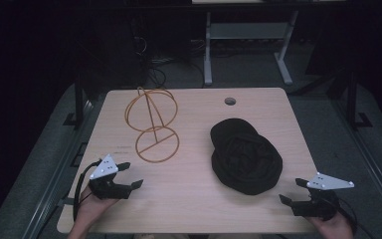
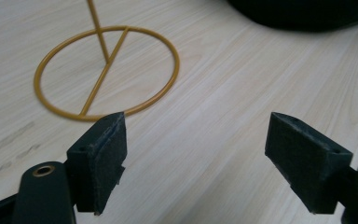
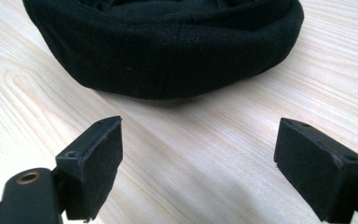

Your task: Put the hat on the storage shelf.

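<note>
both pairs of fingers stand wide apart and hold nothing. in the high view there are two grippers, one gold wire stand, one black hat and one wooden table. the left gripper sits at the near left corner, its hand coming in from the near edge, jaws level and pointing right and a little far, toward the stand's ring base. the right gripper sits at the near right corner, jaws pointing left toward the hat, which lies just beyond them on the right half of the table. the stand is upright on the left half, well apart from the hat.

in the left gripper view the left gripper has bare wood between its spread pads; the stand's ring base lies just beyond the left pad, the hat's edge far right.

in the right gripper view the right gripper is spread the same, over bare wood, with the hat close ahead, untouched.
</note>
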Demonstrator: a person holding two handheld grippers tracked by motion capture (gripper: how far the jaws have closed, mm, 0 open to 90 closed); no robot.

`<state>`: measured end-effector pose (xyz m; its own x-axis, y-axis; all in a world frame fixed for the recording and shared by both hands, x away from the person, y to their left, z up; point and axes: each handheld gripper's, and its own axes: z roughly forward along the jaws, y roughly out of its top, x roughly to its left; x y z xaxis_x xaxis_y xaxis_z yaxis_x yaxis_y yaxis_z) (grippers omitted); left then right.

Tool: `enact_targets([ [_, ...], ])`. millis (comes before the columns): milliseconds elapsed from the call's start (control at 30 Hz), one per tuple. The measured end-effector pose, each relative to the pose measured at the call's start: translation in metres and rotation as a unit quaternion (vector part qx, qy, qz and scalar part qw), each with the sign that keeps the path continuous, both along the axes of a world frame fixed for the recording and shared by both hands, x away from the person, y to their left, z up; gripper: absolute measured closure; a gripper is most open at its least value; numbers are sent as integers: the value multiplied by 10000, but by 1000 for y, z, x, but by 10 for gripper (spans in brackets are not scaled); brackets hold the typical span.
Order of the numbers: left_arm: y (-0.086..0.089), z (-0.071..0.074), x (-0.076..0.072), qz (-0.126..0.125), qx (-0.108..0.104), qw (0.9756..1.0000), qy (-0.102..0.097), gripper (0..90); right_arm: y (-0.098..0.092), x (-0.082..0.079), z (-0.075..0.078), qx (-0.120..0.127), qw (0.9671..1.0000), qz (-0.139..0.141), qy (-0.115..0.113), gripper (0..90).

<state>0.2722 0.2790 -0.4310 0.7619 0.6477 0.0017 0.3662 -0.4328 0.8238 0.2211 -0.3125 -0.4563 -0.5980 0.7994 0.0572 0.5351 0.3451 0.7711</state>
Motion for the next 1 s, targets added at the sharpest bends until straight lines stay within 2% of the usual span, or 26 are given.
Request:
enact_targets([
  [267,-24,7,4,-324,22,9995,-13,199,-2,-2,0,122,9999,-47,62,148],
  [433,-41,15,9,-539,3,9985,-27,201,-3,-1,1,154,9999,-53,40,148],
  [600,-63,25,13,-783,83,9968,-114,202,-2,-1,2,167,9998,-30,48,147],
  [633,-63,25,13,-783,83,9968,-114,202,-2,-1,2,169,9998,-24,47,147],
  [667,-74,28,16,-902,108,9958,-121,201,-2,-1,2,176,9998,-23,52,147],
  [833,-102,37,22,-1189,171,9926,-145,201,-3,-2,3,222,9997,-4,59,147],
  [1000,-122,42,28,-1420,251,9895,-127,209,-3,-2,3,235,9997,0,69,147],
])
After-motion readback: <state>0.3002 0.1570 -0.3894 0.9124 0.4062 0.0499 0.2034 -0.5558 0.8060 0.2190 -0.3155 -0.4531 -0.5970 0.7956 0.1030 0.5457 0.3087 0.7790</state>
